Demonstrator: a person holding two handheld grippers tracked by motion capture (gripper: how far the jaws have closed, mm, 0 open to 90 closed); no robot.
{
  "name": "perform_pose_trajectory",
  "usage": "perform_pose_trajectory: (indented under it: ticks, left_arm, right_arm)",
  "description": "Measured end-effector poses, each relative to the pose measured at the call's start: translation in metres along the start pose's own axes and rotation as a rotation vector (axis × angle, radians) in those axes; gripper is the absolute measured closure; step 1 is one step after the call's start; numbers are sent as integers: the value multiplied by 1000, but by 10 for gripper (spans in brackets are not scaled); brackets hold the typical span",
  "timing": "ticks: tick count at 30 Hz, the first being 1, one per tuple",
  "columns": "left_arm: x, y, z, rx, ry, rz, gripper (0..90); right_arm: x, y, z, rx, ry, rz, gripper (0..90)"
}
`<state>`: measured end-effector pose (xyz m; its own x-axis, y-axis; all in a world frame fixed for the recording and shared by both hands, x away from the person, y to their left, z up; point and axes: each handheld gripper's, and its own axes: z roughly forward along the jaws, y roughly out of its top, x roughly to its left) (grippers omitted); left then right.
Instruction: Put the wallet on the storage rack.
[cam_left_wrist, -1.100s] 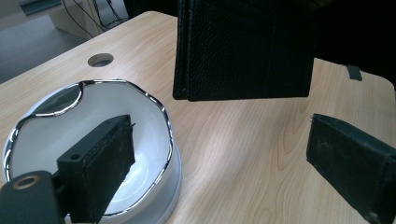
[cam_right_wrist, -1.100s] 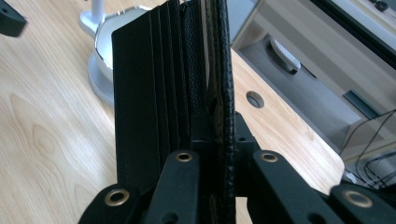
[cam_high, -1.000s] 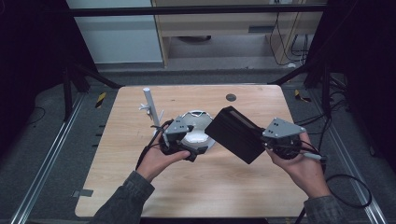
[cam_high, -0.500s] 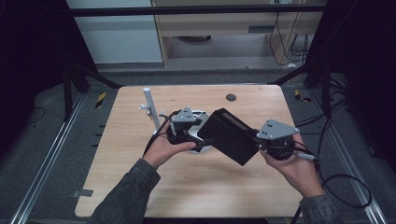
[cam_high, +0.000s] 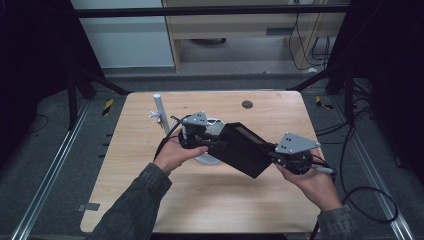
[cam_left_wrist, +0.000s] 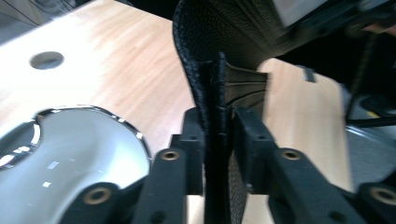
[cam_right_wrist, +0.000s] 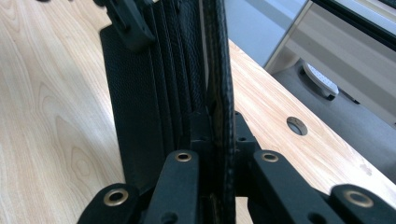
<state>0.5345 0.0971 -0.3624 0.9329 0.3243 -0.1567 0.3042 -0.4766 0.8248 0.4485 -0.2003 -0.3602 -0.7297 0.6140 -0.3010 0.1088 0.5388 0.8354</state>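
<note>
A black leather pouch (cam_high: 245, 149) with folded sides hangs above the middle of the wooden table (cam_high: 260, 200), held from both ends. My left gripper (cam_high: 218, 142) has just been closing, and its pads now pinch the pouch's stitched left edge (cam_left_wrist: 219, 93). In the left gripper view the jaws (cam_left_wrist: 218, 126) press on that seam from both sides. My right gripper (cam_high: 273, 153) is shut on the pouch's right edge. The right gripper view shows its jaws (cam_right_wrist: 217, 126) clamped on a stitched flap, with the pouch's body (cam_right_wrist: 135, 84) stretching away.
A shiny round metal dish (cam_high: 206, 159) lies on the table under my left hand, also large at the lower left (cam_left_wrist: 70, 154). A white upright post (cam_high: 161, 112) stands at the back left. A round hole (cam_high: 247, 104) sits near the table's far edge.
My left gripper moved right from over the dish to the pouch and closed on its left edge. The right gripper kept its hold, and the pouch shifted slightly towards the middle.
</note>
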Motion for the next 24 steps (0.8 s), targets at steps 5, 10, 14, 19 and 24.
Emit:
perform_pose_trajectory:
  ticks: [5,10,14,19,24]
  left_arm:
    - [-10,17,-6,71,48,26,807]
    - [-21,39,-13,114,112,49,812]
    - [-25,56,-25,131,180,69,812]
    - [-28,67,-43,151,229,65,811]
    - [-28,83,-64,144,261,64,810]
  right_arm:
    - [4,-10,2,12,-3,4,823]
    - [9,-21,7,37,26,62,582]
    - [21,-39,14,104,67,114,336]
    - [23,-70,22,96,-22,258,128]
    - [19,-93,35,177,-76,322,72]
